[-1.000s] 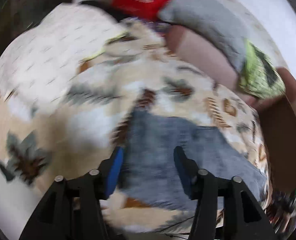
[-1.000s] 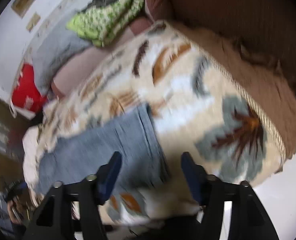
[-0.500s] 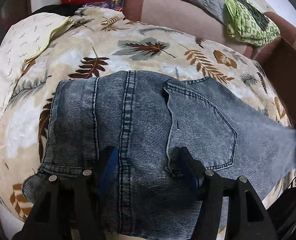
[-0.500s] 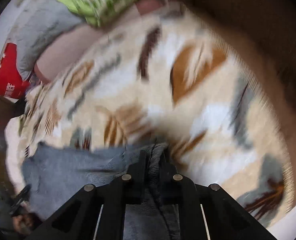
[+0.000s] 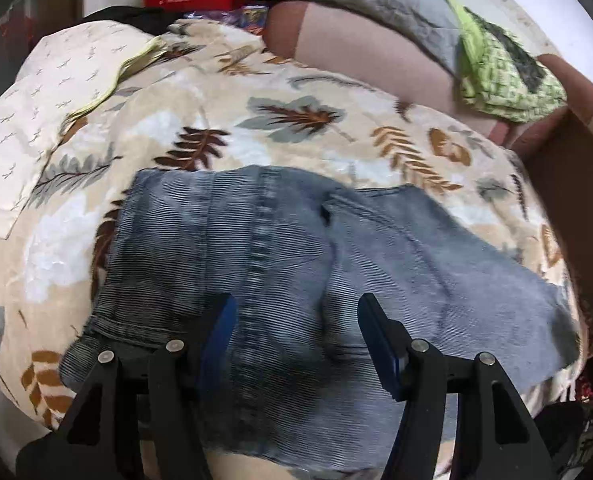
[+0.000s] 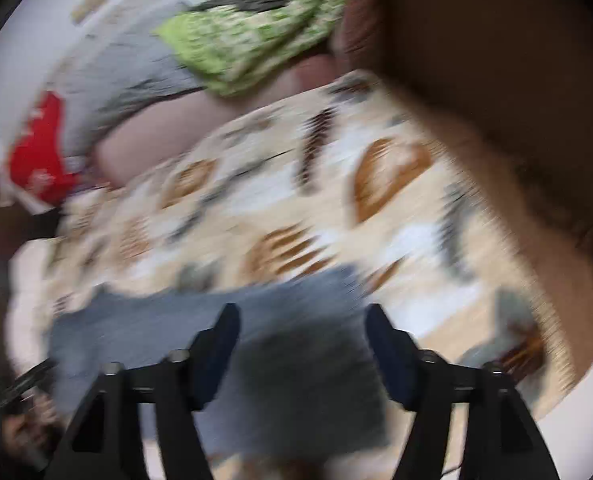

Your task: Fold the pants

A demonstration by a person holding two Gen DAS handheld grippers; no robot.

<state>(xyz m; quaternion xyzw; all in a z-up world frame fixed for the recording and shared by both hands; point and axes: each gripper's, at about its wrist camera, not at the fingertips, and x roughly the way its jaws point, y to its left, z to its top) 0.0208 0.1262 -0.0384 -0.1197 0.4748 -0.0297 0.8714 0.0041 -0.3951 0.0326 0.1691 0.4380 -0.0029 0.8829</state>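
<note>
Pants (image 5: 296,264) of blue denim lie flat on the leaf-print blanket (image 5: 296,120) that covers the sofa, at the near edge of the seat, with a back pocket facing up and one end reaching right toward the brown armrest (image 5: 568,184).

Left gripper (image 5: 296,336): jaws spread wide, hanging over the near part of the denim, one finger on each side of a vertical seam. Nothing is held.

Right gripper (image 6: 302,340): jaws also spread, above the denim's right end. That view is heavily blurred, so contact with the cloth cannot be confirmed.

Judged hazards from this state:
- A pinch taken on the top layer only would lift one ply and leave the fold crooked.
- A pinch that goes too deep could catch the blanket with the denim and drag it along.
- The near edge sits at the seat's front; an uneven pull from one side could slide the garment off.
</note>
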